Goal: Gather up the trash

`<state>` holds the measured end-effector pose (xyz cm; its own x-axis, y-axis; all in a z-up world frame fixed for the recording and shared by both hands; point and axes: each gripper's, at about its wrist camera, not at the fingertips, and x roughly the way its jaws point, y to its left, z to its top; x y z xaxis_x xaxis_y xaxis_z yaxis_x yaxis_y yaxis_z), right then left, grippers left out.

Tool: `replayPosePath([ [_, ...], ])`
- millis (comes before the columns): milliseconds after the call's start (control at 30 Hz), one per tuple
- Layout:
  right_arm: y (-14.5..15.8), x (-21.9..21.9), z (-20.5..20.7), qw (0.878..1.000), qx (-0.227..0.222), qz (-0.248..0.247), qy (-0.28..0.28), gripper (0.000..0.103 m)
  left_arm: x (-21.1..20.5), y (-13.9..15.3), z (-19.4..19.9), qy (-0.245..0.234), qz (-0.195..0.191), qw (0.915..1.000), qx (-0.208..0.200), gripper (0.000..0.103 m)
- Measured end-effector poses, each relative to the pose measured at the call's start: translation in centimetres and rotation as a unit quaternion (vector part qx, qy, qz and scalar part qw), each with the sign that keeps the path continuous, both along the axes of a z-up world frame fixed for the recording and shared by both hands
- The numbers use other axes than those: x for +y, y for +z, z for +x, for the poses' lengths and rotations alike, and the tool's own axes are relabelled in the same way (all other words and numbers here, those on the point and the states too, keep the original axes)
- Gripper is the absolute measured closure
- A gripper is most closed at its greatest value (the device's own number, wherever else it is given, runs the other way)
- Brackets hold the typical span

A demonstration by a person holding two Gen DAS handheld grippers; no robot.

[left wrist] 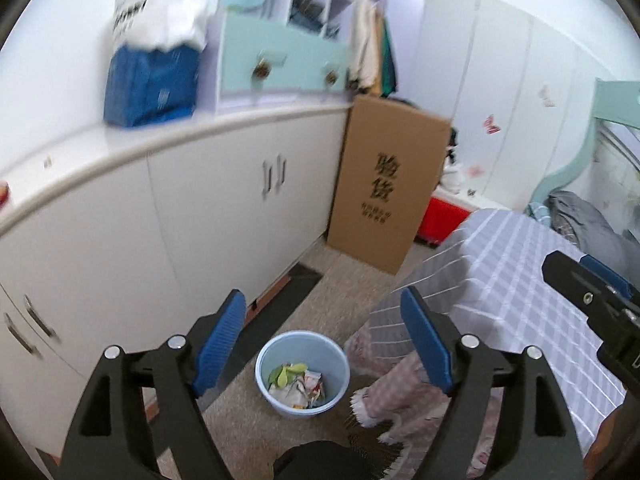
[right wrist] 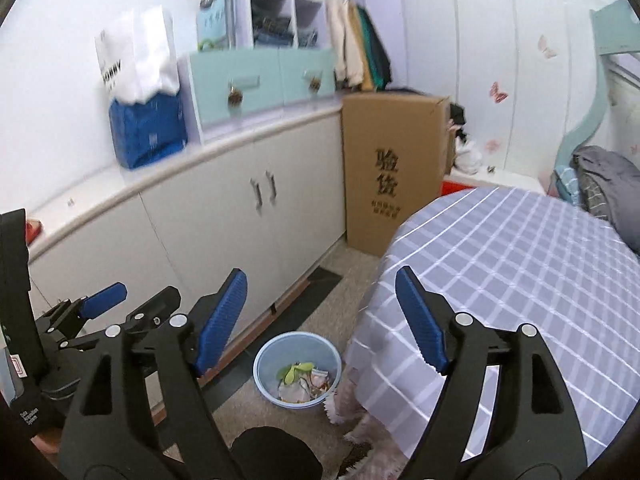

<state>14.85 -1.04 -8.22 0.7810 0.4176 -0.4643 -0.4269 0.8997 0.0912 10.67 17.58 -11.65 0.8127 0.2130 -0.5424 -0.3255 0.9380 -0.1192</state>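
Observation:
A light blue trash bin (left wrist: 303, 376) stands on the floor between the white cabinet and the table; it also shows in the right wrist view (right wrist: 297, 367). It holds crumpled wrappers and a green scrap (left wrist: 289, 373). My left gripper (left wrist: 325, 344) is open and empty, held high above the bin. My right gripper (right wrist: 322, 316) is open and empty, also above the bin. The right gripper shows at the right edge of the left wrist view (left wrist: 592, 300); the left gripper shows at the left of the right wrist view (right wrist: 120, 304).
A table with a grey checked cloth (right wrist: 520, 288) stands right of the bin. A long white cabinet (left wrist: 180, 216) runs along the left. A tall cardboard box (left wrist: 384, 184) stands on the floor behind. A blue bag (left wrist: 148, 88) and drawers sit on the cabinet top.

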Motion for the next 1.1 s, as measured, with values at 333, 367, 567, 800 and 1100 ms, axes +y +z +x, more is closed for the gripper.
replayPosePath([
  [333, 4.1, -7.5, -7.4, 0.997, -0.05, 0.031, -0.045, 0.016, -7.8, 6.6, -5.9, -0.049, 0.066, 0.9952, -0.054, 0.015],
  [367, 4.4, -8.1, -8.1, 0.997, -0.055, 0.031, -0.05, 0.016, -8.1, 7.0, -6.4, -0.053, 0.065, 0.9948, -0.058, 0.015],
  [567, 5.2, -10.4, -12.2, 0.993, -0.082, 0.022, -0.077, 0.01, -10.6, 9.5, -9.8, -0.07, 0.079, 0.9916, -0.074, 0.012],
  [800, 5.9, -12.6, -15.8, 0.992, -0.078, 0.037, -0.095, 0.008, -12.1, 11.2, -13.0, -0.094, 0.084, 0.9881, -0.088, 0.01],
  [1100, 7.3, -13.1, -18.8, 0.988, -0.103, 0.035, -0.11, 0.007, -13.3, 13.1, -16.3, -0.106, 0.104, 0.9826, -0.112, 0.009],
])
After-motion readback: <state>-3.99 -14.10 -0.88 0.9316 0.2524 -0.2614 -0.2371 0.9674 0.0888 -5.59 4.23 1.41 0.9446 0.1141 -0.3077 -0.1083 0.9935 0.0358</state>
